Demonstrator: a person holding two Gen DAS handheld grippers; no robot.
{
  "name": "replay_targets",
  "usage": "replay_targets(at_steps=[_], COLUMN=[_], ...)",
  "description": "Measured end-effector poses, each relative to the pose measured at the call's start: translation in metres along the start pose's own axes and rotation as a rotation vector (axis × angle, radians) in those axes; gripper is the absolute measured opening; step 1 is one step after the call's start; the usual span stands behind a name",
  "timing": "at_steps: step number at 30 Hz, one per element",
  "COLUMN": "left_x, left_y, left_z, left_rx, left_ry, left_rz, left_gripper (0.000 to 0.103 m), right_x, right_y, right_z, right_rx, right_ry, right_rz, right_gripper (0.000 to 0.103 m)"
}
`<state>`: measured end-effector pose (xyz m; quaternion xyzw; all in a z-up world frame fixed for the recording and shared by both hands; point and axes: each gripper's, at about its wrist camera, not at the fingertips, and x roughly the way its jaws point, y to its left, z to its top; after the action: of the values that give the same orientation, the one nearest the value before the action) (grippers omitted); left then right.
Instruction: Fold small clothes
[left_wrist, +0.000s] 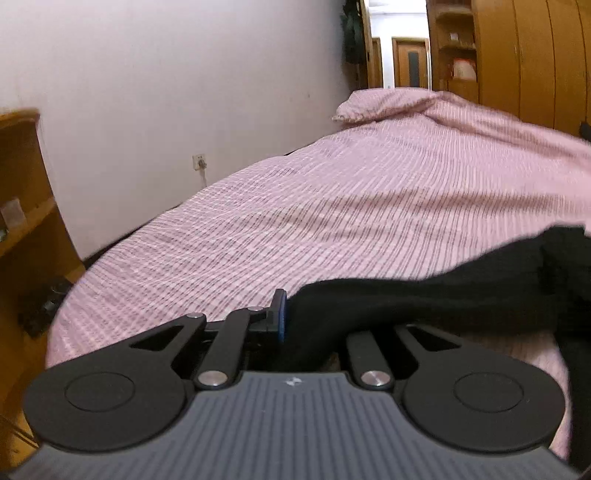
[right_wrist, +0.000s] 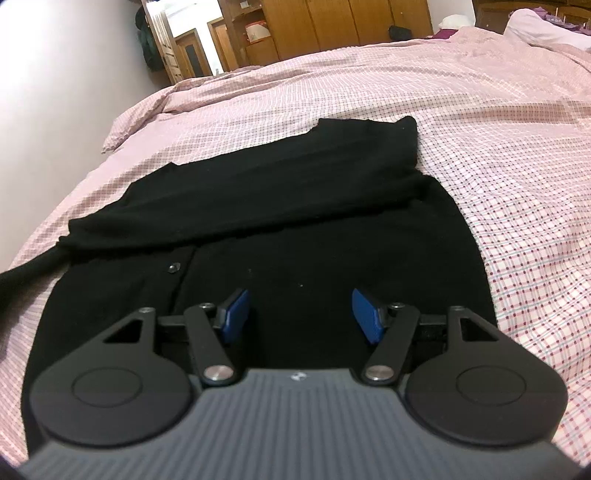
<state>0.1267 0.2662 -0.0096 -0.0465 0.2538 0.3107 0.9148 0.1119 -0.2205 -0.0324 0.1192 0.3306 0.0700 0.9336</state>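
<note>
Left tongs (left_wrist: 291, 317) were clenched on the black cardigan's (right_wrist: 258, 206) sleeve (left_wrist: 424, 291) (lower right of frame) to fold it over, while right tongs (right_wrist: 300, 314) hung released above the cardigan on the bed (right_wrist: 480, 110).

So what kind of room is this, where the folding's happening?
Most likely a bedroom in a home. A bed with a pink checked cover serves as the work surface, wooden wardrobes line the far wall, and an open doorway leads out to a hallway.
</note>
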Motion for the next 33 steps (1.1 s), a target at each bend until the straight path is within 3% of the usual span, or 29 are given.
replay_targets(at_steps=[4, 9, 13, 19, 26, 33], left_x=[-0.008, -0.037, -0.063, -0.090, -0.106, -0.082], left_y=[-0.003, -0.029, -0.059, -0.119, -0.210, -0.282], left_z=[0.020, 0.050, 0.068, 0.081, 0.056, -0.001], left_rx=[-0.057, -0.022, 0.005, 0.056, 0.173, 0.276], left_ry=[-0.053, -0.173, -0.255, -0.304, -0.253, -0.095], left_rz=[-0.078, -0.185, -0.292, -0.465, -0.602, -0.663], left_gripper=[0.011, 0.011, 0.011, 0.011, 0.011, 0.011], right_x=[-0.002, -0.005, -0.007, -0.011, -0.015, -0.012], right_y=[-0.001, -0.001, -0.001, -0.008, -0.023, -0.043], right_z=[0.001, 0.002, 0.003, 0.003, 0.003, 0.000], right_rx=[0.012, 0.021, 0.028, 0.053, 0.091, 0.137], right_ry=[-0.005, -0.013, -0.023, -0.038, -0.054, -0.053], right_rz=[0.010, 0.025, 0.032, 0.033, 0.028, 0.026], right_gripper=[0.065, 0.065, 0.065, 0.065, 0.065, 0.064])
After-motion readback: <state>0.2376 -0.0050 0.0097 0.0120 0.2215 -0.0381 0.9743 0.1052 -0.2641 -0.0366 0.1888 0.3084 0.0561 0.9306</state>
